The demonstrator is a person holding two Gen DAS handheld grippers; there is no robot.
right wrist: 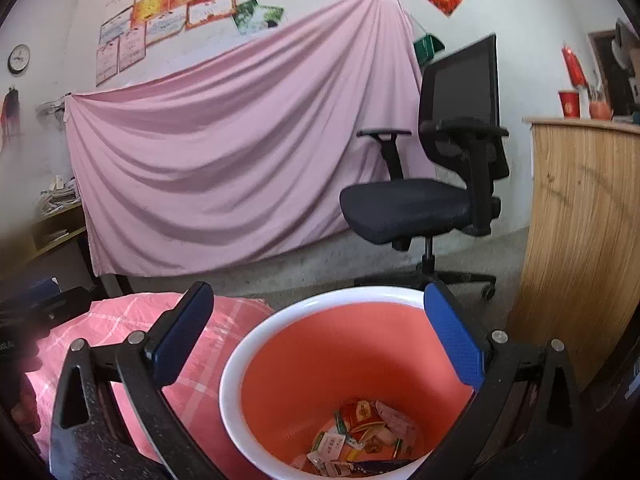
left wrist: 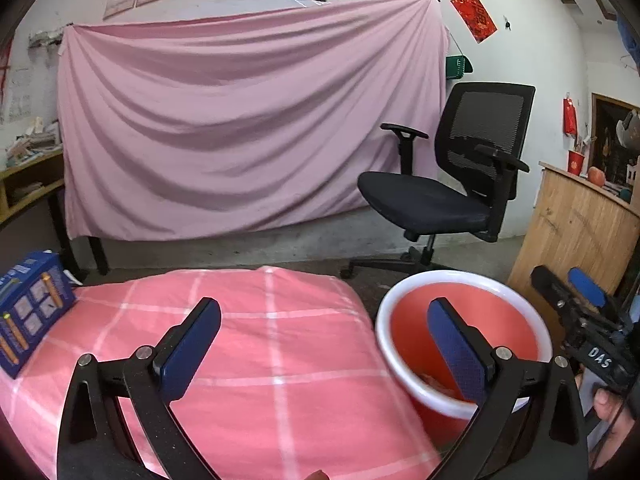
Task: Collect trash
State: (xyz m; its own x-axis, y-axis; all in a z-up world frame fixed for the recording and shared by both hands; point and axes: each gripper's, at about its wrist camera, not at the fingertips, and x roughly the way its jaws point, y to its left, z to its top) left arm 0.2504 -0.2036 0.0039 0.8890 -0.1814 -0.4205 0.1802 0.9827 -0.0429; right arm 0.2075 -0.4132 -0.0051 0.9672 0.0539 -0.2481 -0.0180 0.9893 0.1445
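Your left gripper [left wrist: 324,344] is fully spread, and nothing is between its blue pads [left wrist: 192,346]. It hangs over the pink checked cloth [left wrist: 260,360], with the right pad in front of the bin [left wrist: 400,364]. Your right gripper [right wrist: 320,336] is also released, with its jaws wide and empty, and it points over the bin [right wrist: 288,360] mouth. In the left view you can see this gripper [left wrist: 580,304] at the right edge, beside the bin, with your hand [left wrist: 612,412] under it.

The bin is orange-red with a white rim and stands just beside the cloth. The trash [right wrist: 360,436], small wrappers and packets, lies on the bottom of the bin. A blue box [left wrist: 28,320] stands on the far left part of the cloth, well apart from the bin. Behind, a black chair [right wrist: 432,184] stands on the floor in front of a pink sheet [right wrist: 224,152], and a wooden counter [right wrist: 588,232] is at the right.
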